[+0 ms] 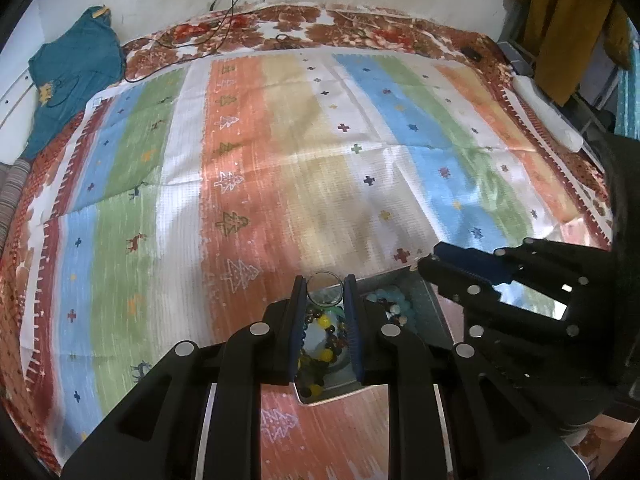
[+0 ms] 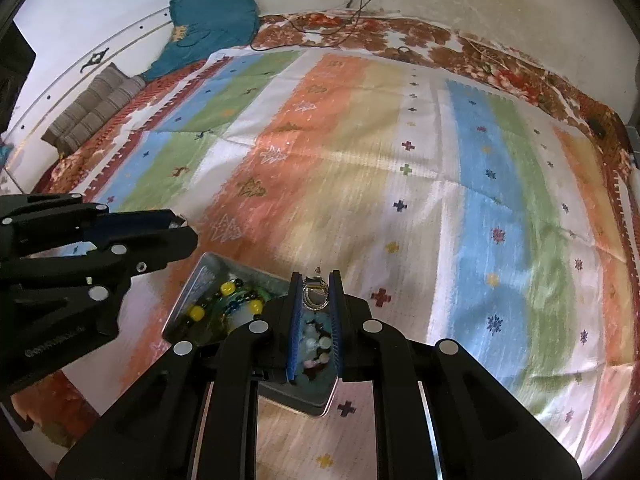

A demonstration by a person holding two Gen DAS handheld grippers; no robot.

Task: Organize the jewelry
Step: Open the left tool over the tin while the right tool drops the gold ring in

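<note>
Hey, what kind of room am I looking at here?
Probably a bedroom at home: a bed covered by a floral brown-and-white sheet with a striped pastel cloth over it, folded grey striped blankets by the wall, and mustard-yellow clothes hanging nearby.

Beads (image 2: 316,344) in the tin (image 2: 212,276) half-hidden (behind black tongs (image 2: 316,280))

My right gripper (image 2: 316,280) has its jaws clamped on a small silver ring (image 2: 316,294). Below it sits a metal tin (image 2: 240,270) of beads on the striped cloth (image 2: 400,184); my left gripper (image 2: 182,228) hovers beside.
</note>
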